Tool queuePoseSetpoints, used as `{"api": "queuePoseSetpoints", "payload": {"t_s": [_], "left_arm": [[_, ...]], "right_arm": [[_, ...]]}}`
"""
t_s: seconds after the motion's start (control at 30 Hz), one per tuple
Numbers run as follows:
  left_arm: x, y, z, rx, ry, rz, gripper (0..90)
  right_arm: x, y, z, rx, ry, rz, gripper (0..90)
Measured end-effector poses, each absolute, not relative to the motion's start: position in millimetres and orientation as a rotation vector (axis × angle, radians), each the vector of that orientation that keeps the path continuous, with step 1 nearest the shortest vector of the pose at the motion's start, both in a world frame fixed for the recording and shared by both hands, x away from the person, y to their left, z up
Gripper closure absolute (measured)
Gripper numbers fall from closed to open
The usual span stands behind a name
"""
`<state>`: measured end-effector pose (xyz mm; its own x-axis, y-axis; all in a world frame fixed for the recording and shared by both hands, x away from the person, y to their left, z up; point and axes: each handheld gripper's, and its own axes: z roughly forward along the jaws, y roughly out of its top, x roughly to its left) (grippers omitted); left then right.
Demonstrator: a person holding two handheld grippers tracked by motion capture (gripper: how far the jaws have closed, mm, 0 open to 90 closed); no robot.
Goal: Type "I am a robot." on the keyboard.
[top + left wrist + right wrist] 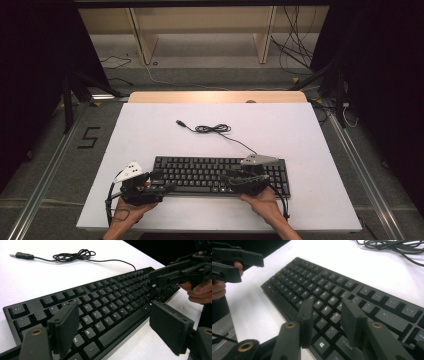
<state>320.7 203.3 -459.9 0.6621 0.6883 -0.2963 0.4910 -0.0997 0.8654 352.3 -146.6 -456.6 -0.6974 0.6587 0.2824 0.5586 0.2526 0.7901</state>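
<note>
A black keyboard (200, 170) lies along the front of the white tabletop (150, 135). Its thin cable runs back to a loose coil (212, 129) and ends in a USB plug (181, 122). My left gripper (167, 187) sits at the keyboard's left front corner. In the left gripper view its jaws (117, 332) stand wide apart, one over the keys (112, 297), the other over the table in front. My right gripper (225, 177) hovers over the right half of the keys. In the right gripper view its jaws (328, 320) stand partly apart above the keys (312, 285), gripping nothing.
The table's wooden back edge (215, 96) borders a floor with loose cables (295, 55) and wooden shelf legs (145, 45). Dark stand legs (67, 100) rise at both sides. Bare white surface lies behind and beside the keyboard.
</note>
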Motion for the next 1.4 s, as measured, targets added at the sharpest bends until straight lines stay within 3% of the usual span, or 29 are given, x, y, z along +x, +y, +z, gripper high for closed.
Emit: {"api": "queuePoseSetpoints", "payload": {"t_s": [0.63,1.4], "left_arm": [[321,202,-460,1.755,0.951,0.208,23.4],[315,205,-459,1.757,0.952,0.205,23.2]], "right_arm": [[334,-177,-448,1.135,2.337,1.532,47.4],[306,-221,-450,1.163,2.218,1.538,41.2]]}}
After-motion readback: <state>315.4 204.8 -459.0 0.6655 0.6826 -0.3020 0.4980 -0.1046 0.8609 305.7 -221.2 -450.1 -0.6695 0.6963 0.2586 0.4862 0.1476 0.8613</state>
